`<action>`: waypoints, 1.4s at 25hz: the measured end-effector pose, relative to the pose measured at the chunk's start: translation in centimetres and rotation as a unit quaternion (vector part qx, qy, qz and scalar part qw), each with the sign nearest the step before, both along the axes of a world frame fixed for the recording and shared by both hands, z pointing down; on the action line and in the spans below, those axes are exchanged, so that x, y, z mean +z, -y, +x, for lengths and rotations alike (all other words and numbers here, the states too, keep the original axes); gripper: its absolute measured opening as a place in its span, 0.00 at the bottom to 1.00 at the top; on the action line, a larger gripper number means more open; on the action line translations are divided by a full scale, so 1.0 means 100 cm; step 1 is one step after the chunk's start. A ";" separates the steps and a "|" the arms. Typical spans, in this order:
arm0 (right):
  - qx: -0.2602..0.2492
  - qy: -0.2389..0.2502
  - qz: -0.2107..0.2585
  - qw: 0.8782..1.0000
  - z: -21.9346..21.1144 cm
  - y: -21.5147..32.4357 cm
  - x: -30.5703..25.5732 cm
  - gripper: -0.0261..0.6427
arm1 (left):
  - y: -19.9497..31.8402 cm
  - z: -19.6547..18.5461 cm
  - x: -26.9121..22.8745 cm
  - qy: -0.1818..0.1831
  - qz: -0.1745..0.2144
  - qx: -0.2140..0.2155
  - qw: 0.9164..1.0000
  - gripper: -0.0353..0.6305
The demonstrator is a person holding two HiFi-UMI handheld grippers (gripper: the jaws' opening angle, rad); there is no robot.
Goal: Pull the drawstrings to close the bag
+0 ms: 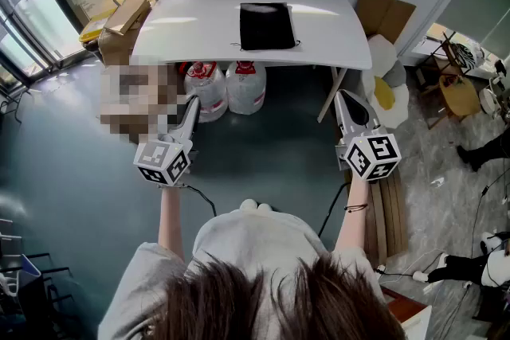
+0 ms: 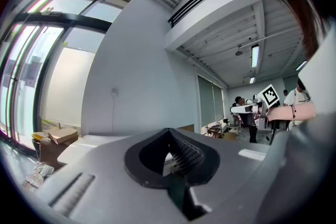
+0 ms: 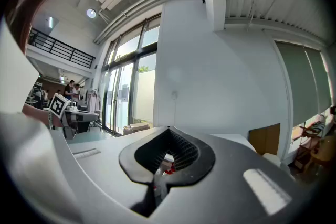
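— Where's the bag (image 1: pixel 267 26)?
— In the middle of the smooth white desk (image 1: pixel 183 32): a flat, black, soft-looking rectangle.
— And the tools?
— The left gripper (image 1: pixel 190 103) and right gripper (image 1: pixel 342 97) are both pressed together and empty. They're held level, well short of the near edge, probably because pulling hasn't begun.

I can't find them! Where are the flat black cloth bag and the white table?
Flat black cloth bag (image 1: pixel 267 26): head view, middle of the cloth.
White table (image 1: pixel 191 24): head view, bare top left of the bag.
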State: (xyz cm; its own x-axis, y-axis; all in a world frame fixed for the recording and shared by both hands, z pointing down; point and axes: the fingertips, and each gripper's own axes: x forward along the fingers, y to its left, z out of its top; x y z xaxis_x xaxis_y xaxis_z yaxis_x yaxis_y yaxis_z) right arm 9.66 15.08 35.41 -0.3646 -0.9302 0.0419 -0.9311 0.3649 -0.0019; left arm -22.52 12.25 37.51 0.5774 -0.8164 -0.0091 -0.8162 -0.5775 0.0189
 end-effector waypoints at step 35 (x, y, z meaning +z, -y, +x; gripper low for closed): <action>-0.059 -0.007 -0.006 0.998 0.009 0.012 0.001 0.06 | 0.003 0.041 -0.011 -0.009 0.004 -0.007 1.000 0.05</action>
